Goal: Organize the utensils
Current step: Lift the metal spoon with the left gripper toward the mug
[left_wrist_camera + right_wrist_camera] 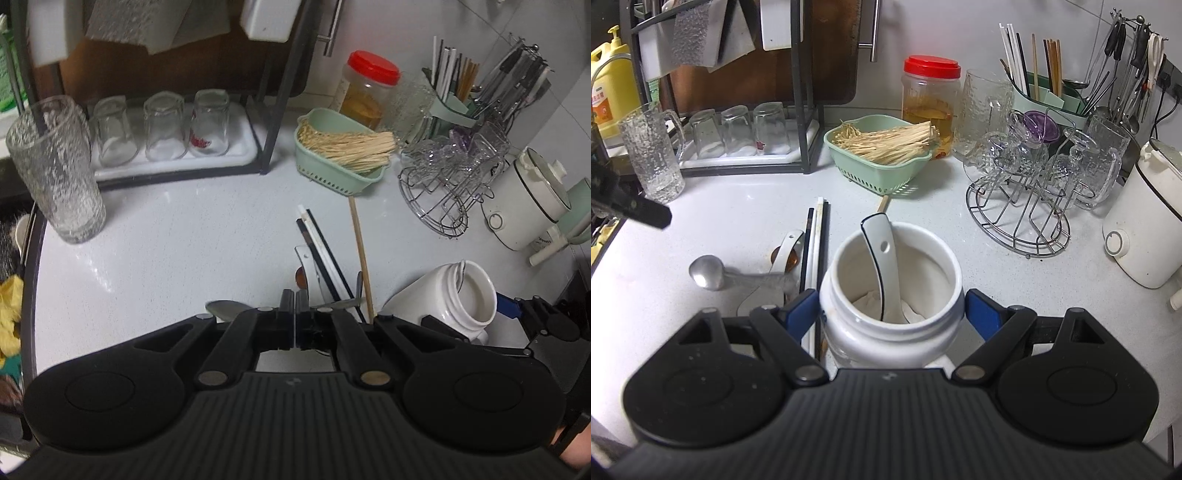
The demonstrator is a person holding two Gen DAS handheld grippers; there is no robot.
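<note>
A white countertop (738, 221) is carrying everything, and it is crowded toward the back. A black rack (798, 110) is standing at the rear left over a white tray of upturned glasses (738, 129), with a textured glass mug (652, 155) sitting just in front of it. At the right, a white cooker (1145, 221) is sitting beside a wire stand (1023, 206) that is holding glass mugs. Behind the stand, a green caddy (1049, 99) is holding upright chopsticks, and ladles are hanging on the wall beside it. A red-lidded jar (931, 107) is standing at the back, touching a green basket (879, 155) that is holding a heap of pale thin sticks.

In the foreground, the white jar (890, 295) is standing open, with a white ceramic spoon (882, 258) leaning inside it, handle up. Loose utensils are lying on the counter just left of the jar: black and white chopsticks (816, 240), a metal spoon (709, 273), a small spoon (786, 251) and a wooden chopstick (362, 251).

The right gripper (890, 310) is bracketing the jar, its blue pads pressing the neck on both sides. The left gripper (294, 306) is hovering over the loose utensils with its jaws fully closed; nothing is showing between them.
</note>
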